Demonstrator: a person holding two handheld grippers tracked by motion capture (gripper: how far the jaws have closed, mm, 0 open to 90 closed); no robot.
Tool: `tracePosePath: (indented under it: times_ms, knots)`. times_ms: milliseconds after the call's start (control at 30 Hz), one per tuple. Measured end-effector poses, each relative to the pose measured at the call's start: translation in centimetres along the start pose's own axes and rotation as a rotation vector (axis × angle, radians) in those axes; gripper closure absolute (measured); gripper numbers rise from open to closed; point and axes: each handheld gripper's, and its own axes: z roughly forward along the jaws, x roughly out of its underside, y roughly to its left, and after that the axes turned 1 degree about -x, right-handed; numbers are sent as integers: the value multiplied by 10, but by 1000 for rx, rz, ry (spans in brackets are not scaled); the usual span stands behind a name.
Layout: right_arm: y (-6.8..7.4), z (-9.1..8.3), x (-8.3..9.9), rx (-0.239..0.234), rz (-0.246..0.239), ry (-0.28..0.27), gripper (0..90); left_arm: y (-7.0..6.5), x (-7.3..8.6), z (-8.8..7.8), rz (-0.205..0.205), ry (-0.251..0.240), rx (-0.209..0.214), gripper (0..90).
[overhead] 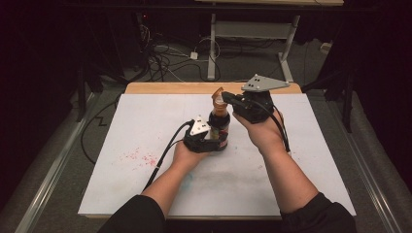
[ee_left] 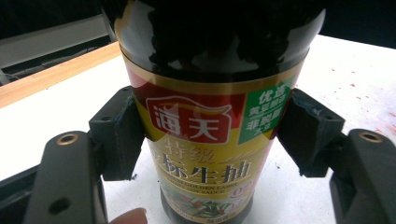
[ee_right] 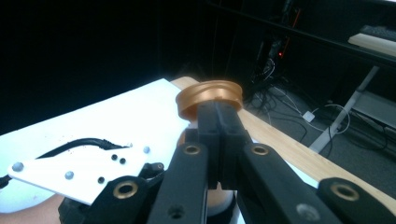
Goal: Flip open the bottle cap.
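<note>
Your left tool [overhead: 206,141] clamps the soy sauce bottle [ee_left: 205,130] around its labelled body, keeping it upright near the middle of the white surface [overhead: 145,126], probably so it cannot twist or tip. Your right tool [overhead: 232,101] reaches in from the right, jaws pressed together on the flipped-up gold cap [ee_right: 210,95], apparently to work it.

Dim, dark surroundings; the white tabletop [overhead: 145,121] glows brightest (the close-up views look soft).
</note>
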Motion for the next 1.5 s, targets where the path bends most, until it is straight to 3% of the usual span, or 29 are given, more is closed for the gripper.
tracePosePath:
  times_ms: [233,667,1067,1467,1500]
  knots:
    - [2,4,-8,-4,-7,-18,900,0,0,0,-7,-4,-2,284]
    - [7,27,-15,-30,-9,-3,900,1,0,0,-12,-6,6,284]
    - [1,8,-14,-5,-2,-30,900,2,-1,1,-21,-5,6,282]
    - [-15,-12,6,28,23,-31,900,2,-2,2,-28,4,2,278]
    - [-16,-12,9,26,27,-34,833,2,-3,1,-25,10,2,278]
